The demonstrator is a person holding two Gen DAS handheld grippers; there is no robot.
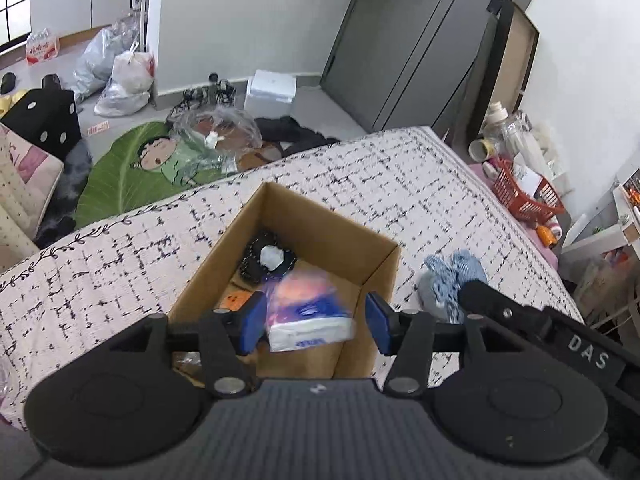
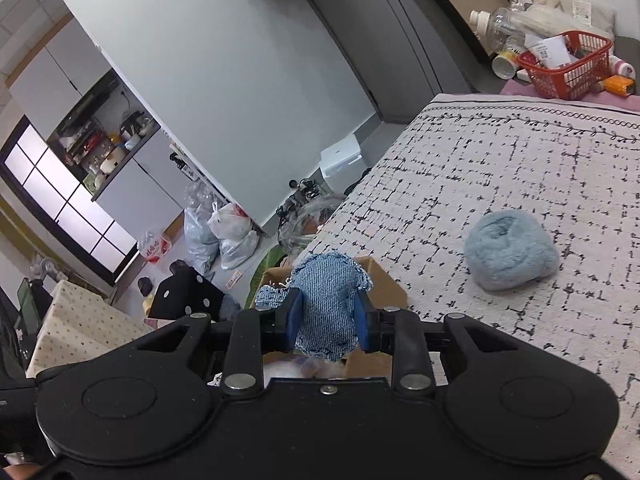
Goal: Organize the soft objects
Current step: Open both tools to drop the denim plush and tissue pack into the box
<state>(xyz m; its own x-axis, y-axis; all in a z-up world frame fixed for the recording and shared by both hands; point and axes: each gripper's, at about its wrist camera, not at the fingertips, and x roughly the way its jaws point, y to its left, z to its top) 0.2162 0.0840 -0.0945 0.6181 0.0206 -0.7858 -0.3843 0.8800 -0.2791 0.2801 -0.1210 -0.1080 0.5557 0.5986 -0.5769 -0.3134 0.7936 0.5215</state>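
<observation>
A brown cardboard box [image 1: 362,240] stands on the patterned bedspread [image 1: 400,184]. My left gripper [image 1: 315,322] is open above it. A tissue pack [image 1: 310,316] sits between the blue pads without touching them, blurred, over the box. A black knitted item with a white piece [image 1: 267,262] lies in the box. My right gripper [image 2: 327,318] is shut on a blue denim cloth piece [image 2: 326,300], held beside the box [image 2: 384,284]; it shows in the left wrist view [image 1: 452,280] too. A light blue fluffy ball [image 2: 510,250] lies on the bedspread [image 2: 520,152] to the right.
A red basket [image 2: 568,64] with bottles and clutter stands past the bed's far end. On the floor lie a green leaf-shaped mat [image 1: 132,168], plastic bags [image 1: 124,76], a white box [image 1: 270,94] and a black polka-dot cushion [image 1: 44,120]. A dark wardrobe [image 1: 420,40] stands behind.
</observation>
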